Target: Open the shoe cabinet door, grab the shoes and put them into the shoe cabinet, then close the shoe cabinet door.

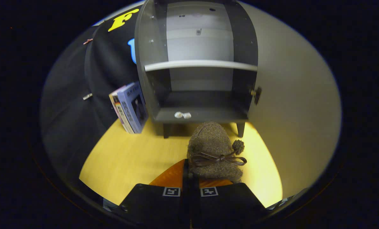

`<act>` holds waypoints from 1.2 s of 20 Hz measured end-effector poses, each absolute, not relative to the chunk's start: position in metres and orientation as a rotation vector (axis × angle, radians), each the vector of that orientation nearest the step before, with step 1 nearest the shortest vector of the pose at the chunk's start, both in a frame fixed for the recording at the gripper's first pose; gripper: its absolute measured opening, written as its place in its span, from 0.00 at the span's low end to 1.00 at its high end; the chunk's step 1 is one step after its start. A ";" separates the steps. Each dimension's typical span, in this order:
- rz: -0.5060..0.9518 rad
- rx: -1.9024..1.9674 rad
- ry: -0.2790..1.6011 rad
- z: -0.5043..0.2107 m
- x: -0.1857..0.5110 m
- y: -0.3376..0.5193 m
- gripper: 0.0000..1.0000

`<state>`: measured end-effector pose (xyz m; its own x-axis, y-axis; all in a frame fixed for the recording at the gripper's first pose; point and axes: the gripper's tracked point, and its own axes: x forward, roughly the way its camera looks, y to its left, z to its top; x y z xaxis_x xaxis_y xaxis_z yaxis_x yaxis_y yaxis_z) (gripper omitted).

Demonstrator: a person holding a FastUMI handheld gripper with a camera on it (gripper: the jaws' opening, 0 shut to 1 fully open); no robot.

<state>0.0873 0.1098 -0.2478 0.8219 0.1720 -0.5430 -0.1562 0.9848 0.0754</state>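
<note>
1. A stack of boxed books or cases is seen leaning against the left side of the shoe cabinet, on the yellow wooden tabletop. A small white object lies on the front edge of the cabinet's bottom board.
2. The cabinet door is swung wide open to the right, with a small knob at its near edge. Nothing is seen standing between the shoe and the open lower compartment.
3. The lower part of the shoe is hidden behind the fingers, so the exact points of contact cannot be made out. An orange-brown surface is glimpsed just beneath the shoe; what it is cannot be told.
4. The gripper is seen with its fingers drawn close together, and the left edge of the shoe is pinched between them.
5. The shoe is a fuzzy brown-grey slipper with a dark ribbon bow and a pompom. It is held just ahead of the fingers, in front of the cabinet's feet and below its lower compartment.
</note>
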 end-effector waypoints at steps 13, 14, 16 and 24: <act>0.185 0.006 0.407 -0.045 0.253 0.115 0.08; 0.188 -0.016 0.416 -0.044 0.271 0.117 0.08; 0.192 -0.029 0.436 -0.045 0.305 0.122 0.08; 0.161 -0.089 0.560 -0.082 0.404 0.139 0.08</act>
